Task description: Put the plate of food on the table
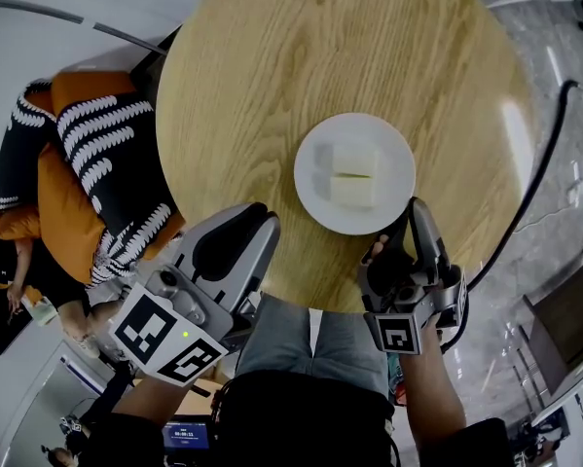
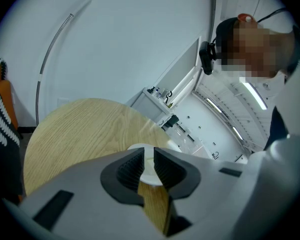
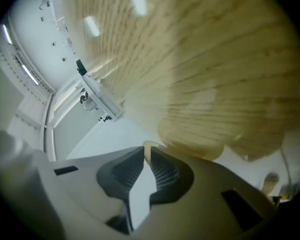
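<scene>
From my head view, the white plate point(image 1: 311, 189) sits flat on the round wooden table point(image 1: 272, 76), a little toward my side of its middle, with two pale blocks of food point(image 1: 353, 175) on it (I cannot tell what kind of food). My right gripper point(image 1: 414, 212) is at the table's near edge, its tips just beside the plate's lower right rim; I cannot tell whether they touch it. In the right gripper view, which is smeared, its jaws stand nearly together with a thin slit between the ribbed pads point(image 3: 162, 171) and nothing in that slit, the blurred wood grain of the table point(image 3: 215, 59) filling the frame beyond. My left gripper point(image 1: 257, 224) rests over the table's near left edge, well apart from the plate. Its own view shows the jaws narrow too, empty, with the plate point(image 2: 148, 168) visible through the gap. A black, white and orange patterned cushion point(image 1: 106, 144) lies left of the table.
</scene>
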Demonstrator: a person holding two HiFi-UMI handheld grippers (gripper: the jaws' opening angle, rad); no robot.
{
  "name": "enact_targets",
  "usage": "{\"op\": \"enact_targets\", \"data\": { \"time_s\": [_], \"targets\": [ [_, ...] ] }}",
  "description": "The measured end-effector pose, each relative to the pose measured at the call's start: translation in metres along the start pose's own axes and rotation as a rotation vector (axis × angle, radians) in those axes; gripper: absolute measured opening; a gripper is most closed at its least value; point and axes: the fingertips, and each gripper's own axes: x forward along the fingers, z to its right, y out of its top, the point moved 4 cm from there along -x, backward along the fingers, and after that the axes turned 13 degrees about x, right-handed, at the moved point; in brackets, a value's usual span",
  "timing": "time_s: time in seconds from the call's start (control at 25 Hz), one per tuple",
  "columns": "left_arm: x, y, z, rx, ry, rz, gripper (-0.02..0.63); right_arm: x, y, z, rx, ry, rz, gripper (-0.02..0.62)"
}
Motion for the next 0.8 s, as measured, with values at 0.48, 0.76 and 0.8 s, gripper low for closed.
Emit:
{"op": "enact_targets", "data": {
  "time_s": [0.48,0.76,0.8],
  "targets": [
    [0.003,-0.005,-0.002,0.0,-0.005,-0.002,0.066,-0.008,0.013,-0.01,-0.548,-0.274,-0.027,0.035],
    [0.003,0.001,0.0,0.005,-0.006,0.001,0.066,-0.013,0.009,-0.026,-0.929,-0.427,-0.022,0.035],
    [0.004,0.001,0.0,0.005,-0.006,0.002,0.066,-0.013,0.008,-0.028,-0.961,-0.426,-0.023,0.035]
  ]
}}
